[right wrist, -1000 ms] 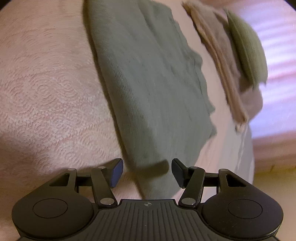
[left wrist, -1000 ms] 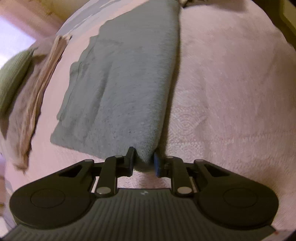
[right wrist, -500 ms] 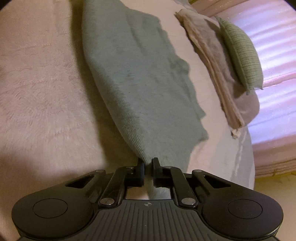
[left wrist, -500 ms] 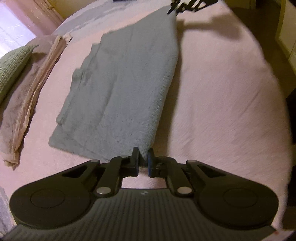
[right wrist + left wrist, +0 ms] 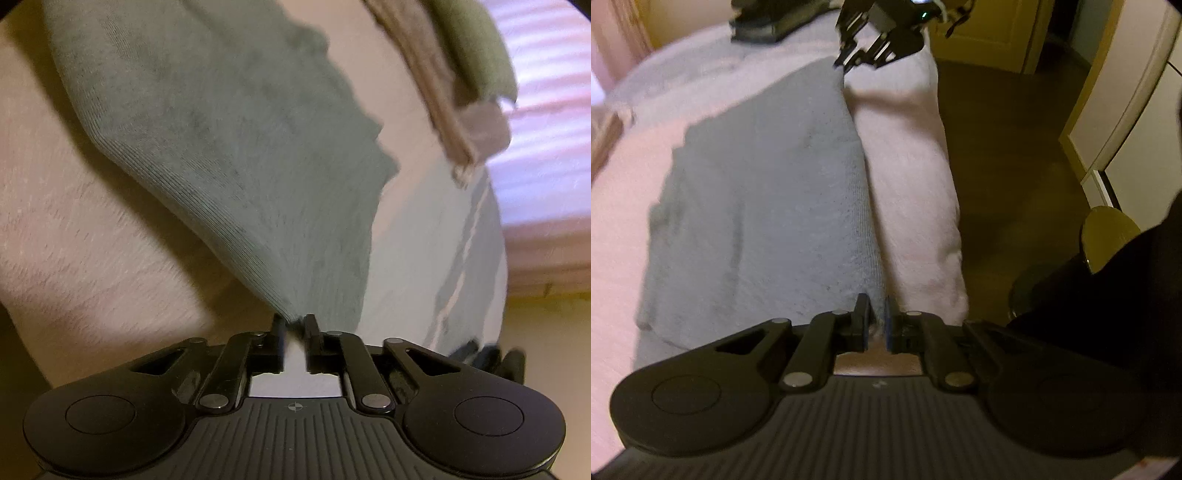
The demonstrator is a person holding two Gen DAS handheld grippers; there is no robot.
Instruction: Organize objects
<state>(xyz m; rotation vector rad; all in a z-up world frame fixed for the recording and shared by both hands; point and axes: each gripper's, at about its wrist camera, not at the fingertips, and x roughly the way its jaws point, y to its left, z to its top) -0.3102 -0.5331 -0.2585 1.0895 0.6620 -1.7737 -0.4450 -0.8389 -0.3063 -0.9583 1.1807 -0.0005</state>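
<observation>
Left tongs (image 5: 875, 318) pinching one corner of the folded grey-green knitted cloth (image 5: 768, 206); right tongs (image 5: 294, 329) pinching the opposite corner along the same folded edge. The cloth lies stretched between them over the pale pink textured bed cover (image 5: 912, 192), apparently lifted slightly at both ends. A folded beige towel (image 5: 439, 92) and green cushion (image 5: 476, 44) lie beyond.
</observation>
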